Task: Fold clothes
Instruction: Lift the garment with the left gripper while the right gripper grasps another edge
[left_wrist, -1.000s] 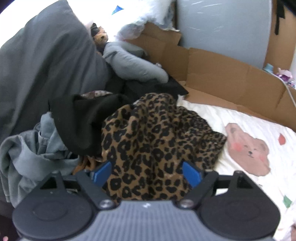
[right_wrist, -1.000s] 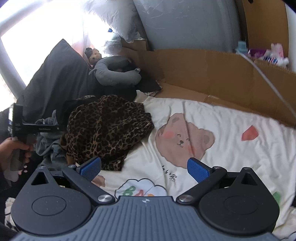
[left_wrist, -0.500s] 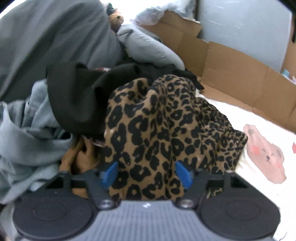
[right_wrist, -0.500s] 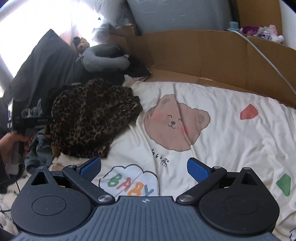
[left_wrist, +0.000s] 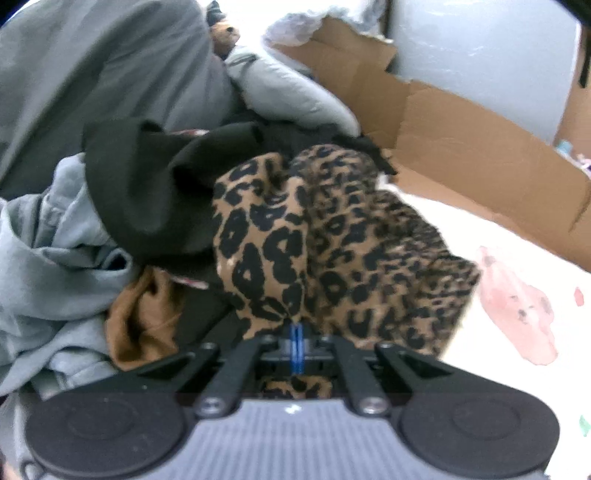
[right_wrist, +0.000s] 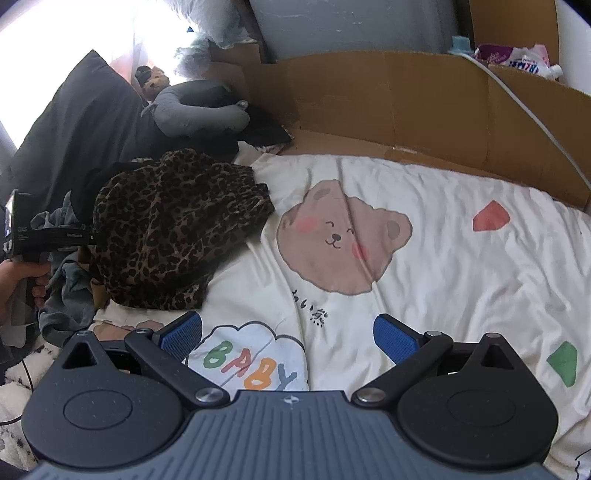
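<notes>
One leopard-print garment (left_wrist: 332, 236) sits bunched at the left edge of the bedsheet (right_wrist: 424, 280), and my left claw (left_wrist: 296, 341) has just been closing on it: the blue pads now meet, with a fold of the spotted cloth pinched between them at its near hem. In the right wrist view the same garment (right_wrist: 173, 229) lies at about ten o'clock from my right claw (right_wrist: 288, 334), whose jaws stand wide apart, holding nothing, above the "BABY" cloud print (right_wrist: 251, 362). My left hand (right_wrist: 18, 280) shows at nine o'clock, gripping its handle beside the pile.

Crowding the garment's left edge, from eight to eleven o'clock in the left view, are a black garment (left_wrist: 147, 192), a grey-blue garment (left_wrist: 48, 266) and a tan cloth (left_wrist: 140, 317) tucked under them. Behind, at twelve, lie a grey neck pillow (left_wrist: 291, 99) and a dark pillow (right_wrist: 81, 122).

The open room is all to the right: from one to four o'clock the sheet lies bare but for its bear print (right_wrist: 343, 236), wrinkled but flat, out to a cardboard wall (right_wrist: 424, 99) that bounds its far edge. A white cable (right_wrist: 528, 107) runs over that wall.
</notes>
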